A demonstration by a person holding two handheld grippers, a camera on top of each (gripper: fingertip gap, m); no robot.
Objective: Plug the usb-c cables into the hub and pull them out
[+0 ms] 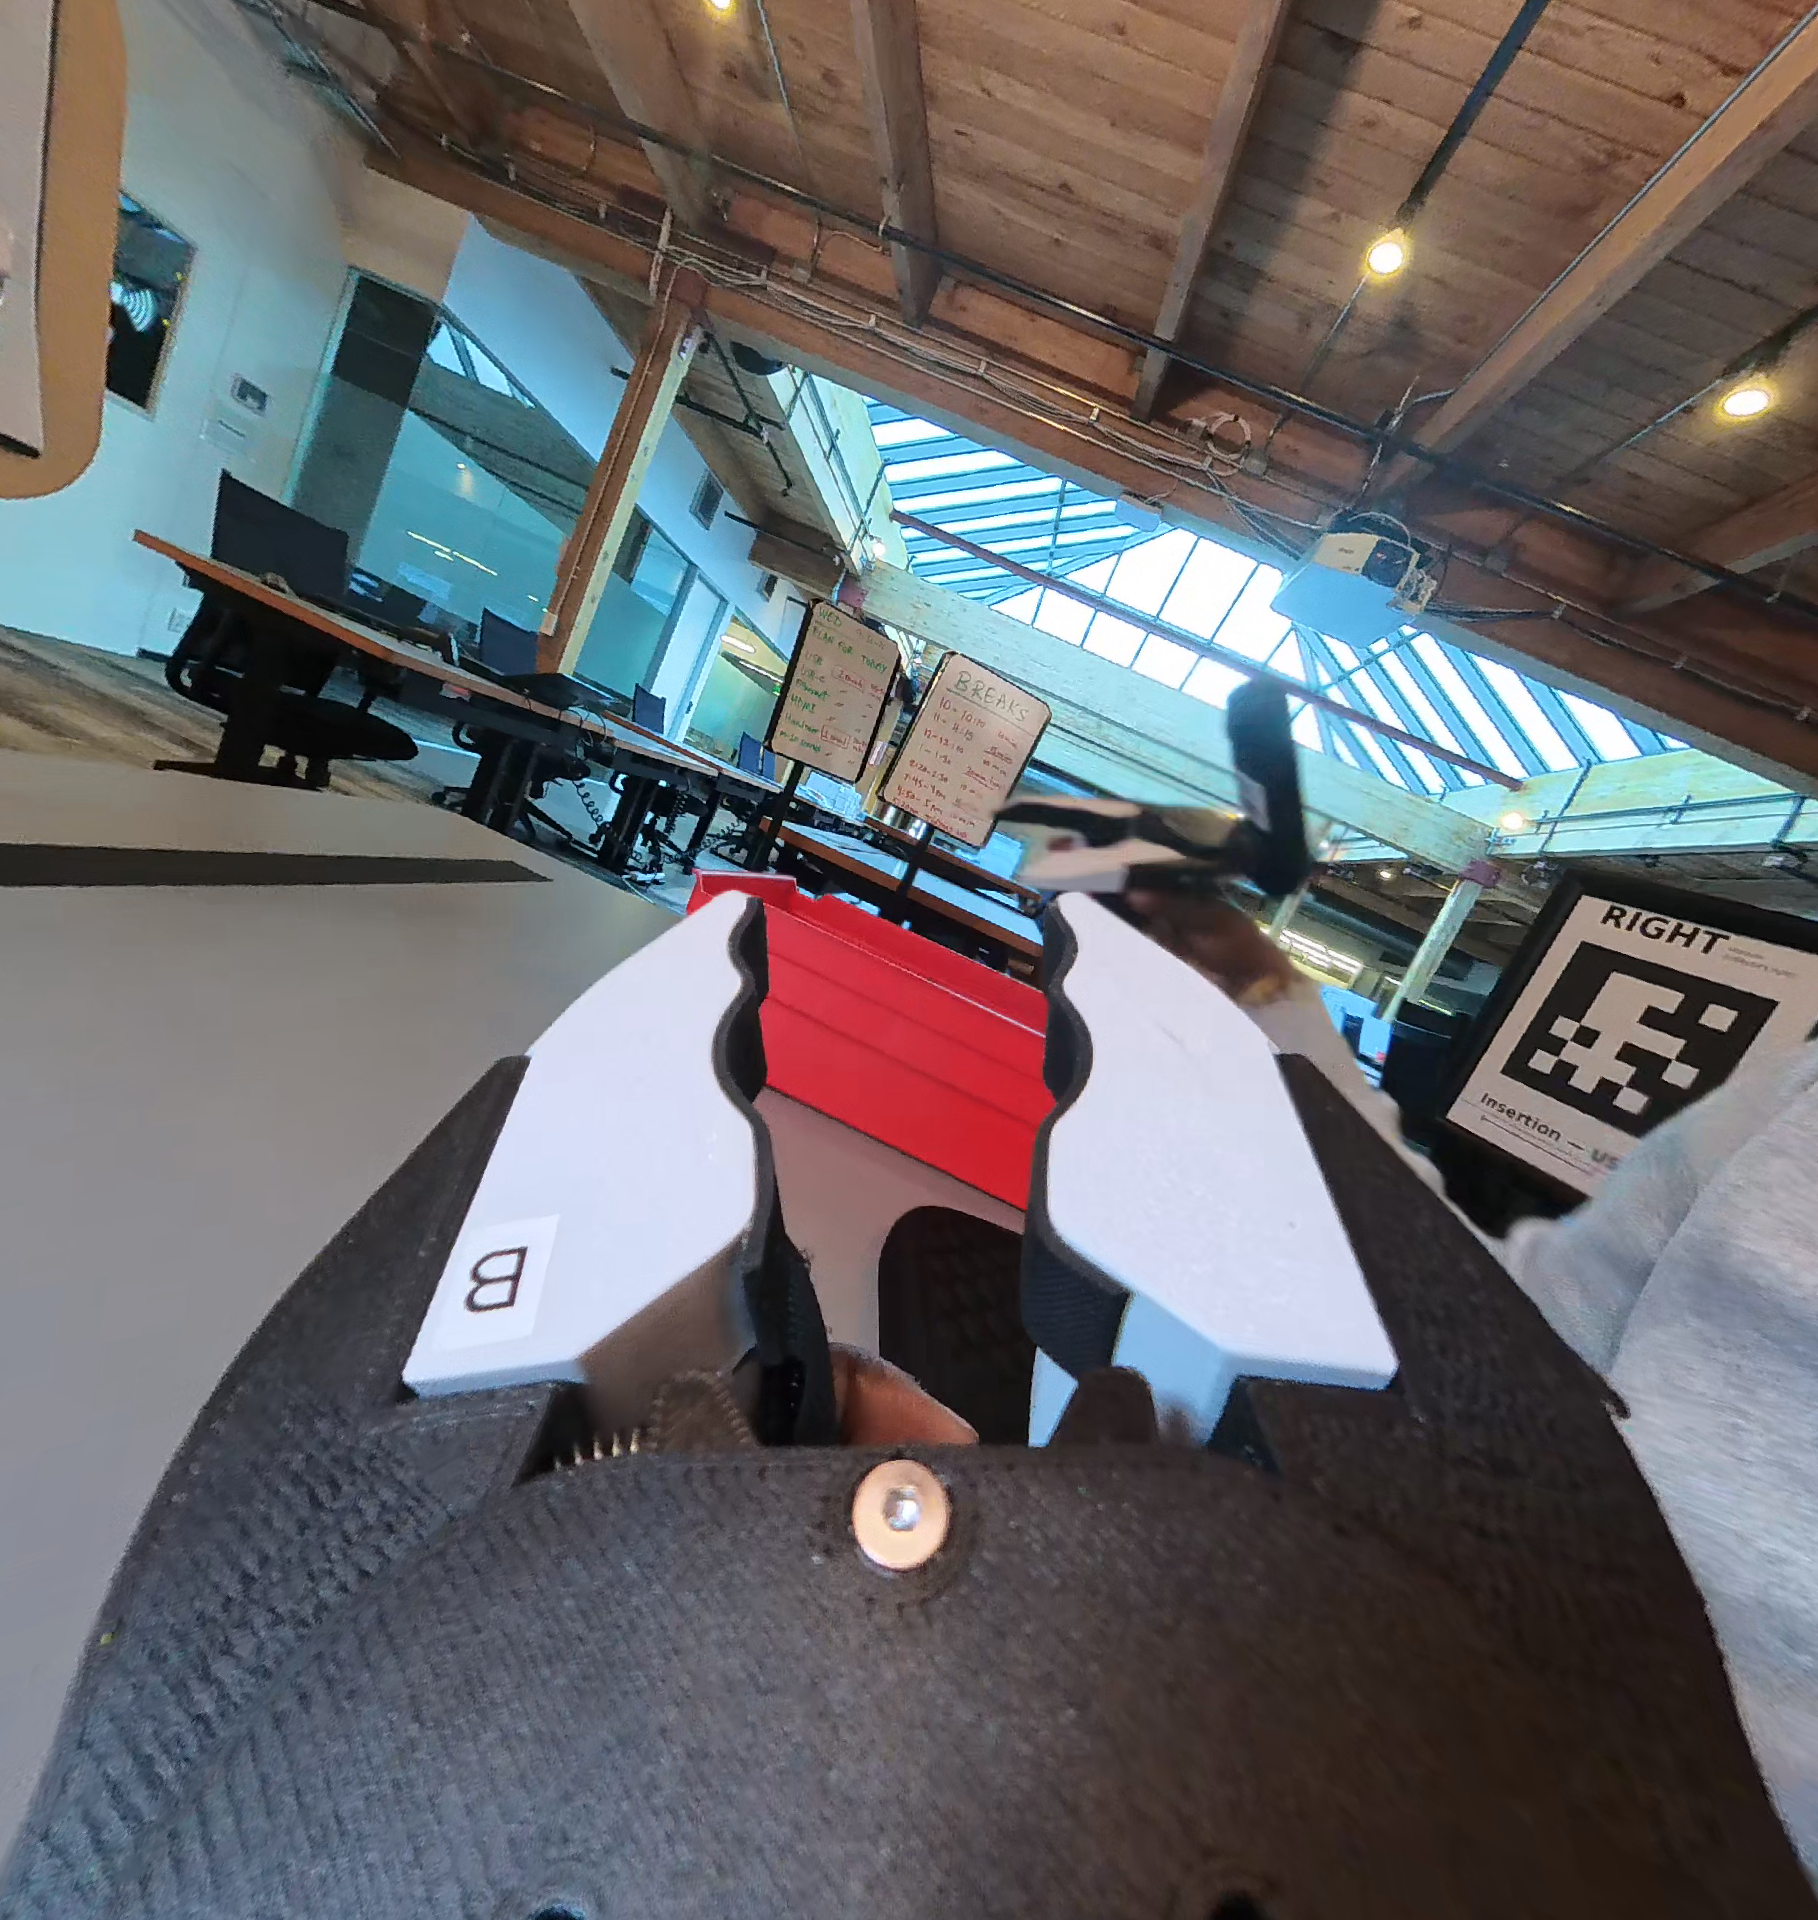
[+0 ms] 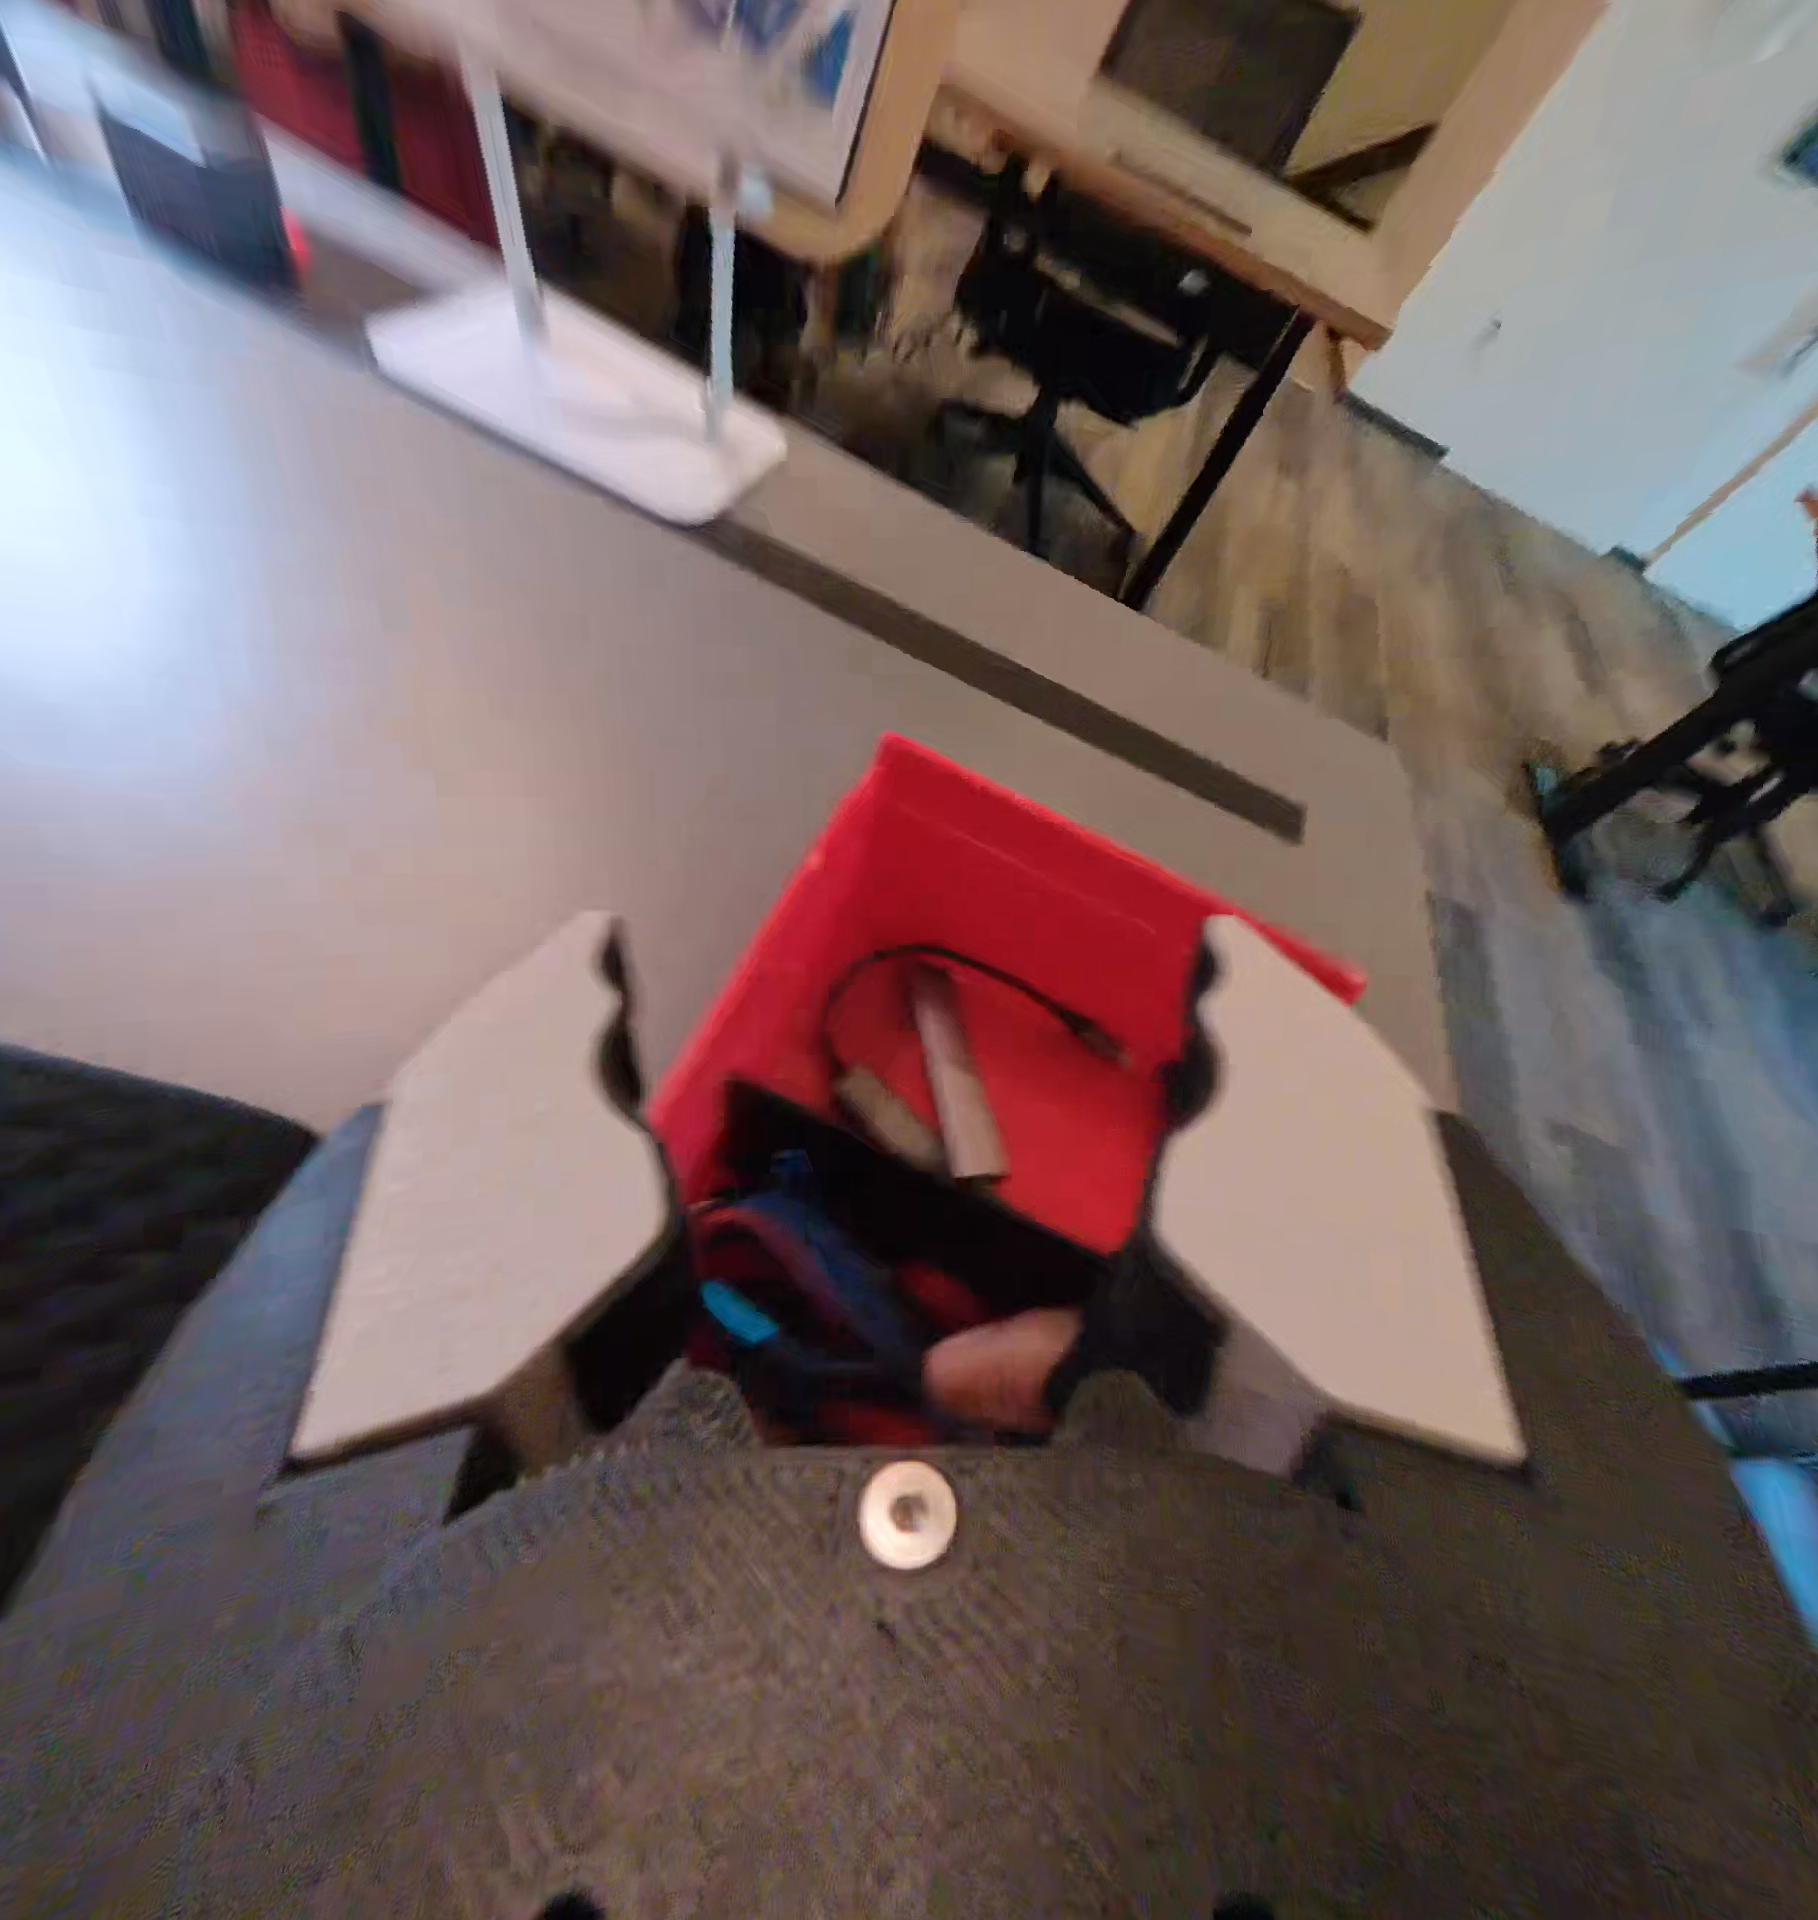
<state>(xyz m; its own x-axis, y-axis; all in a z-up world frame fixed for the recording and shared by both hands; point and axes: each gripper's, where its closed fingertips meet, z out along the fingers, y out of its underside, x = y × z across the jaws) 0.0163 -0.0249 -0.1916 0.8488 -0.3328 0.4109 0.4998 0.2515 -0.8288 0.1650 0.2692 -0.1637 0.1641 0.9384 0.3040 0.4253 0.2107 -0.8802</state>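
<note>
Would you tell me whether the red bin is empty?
Not empty: the red bin holds a grey hub and bundled cables.

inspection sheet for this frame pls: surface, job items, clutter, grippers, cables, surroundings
Surface: grey table, mostly bare.
Job's things: red bin on the table; grey hub with a short black lead lies inside, nothing plugged in.
Clutter: white stand at the far edge; marker card upright.
Grippers: left gripper open, empty, level with the bin; right gripper open, empty, above the bin.
Cables: red and blue bundle at the bin's near end; blurred.
Surroundings: desks, whiteboards, timber ceiling.
</note>
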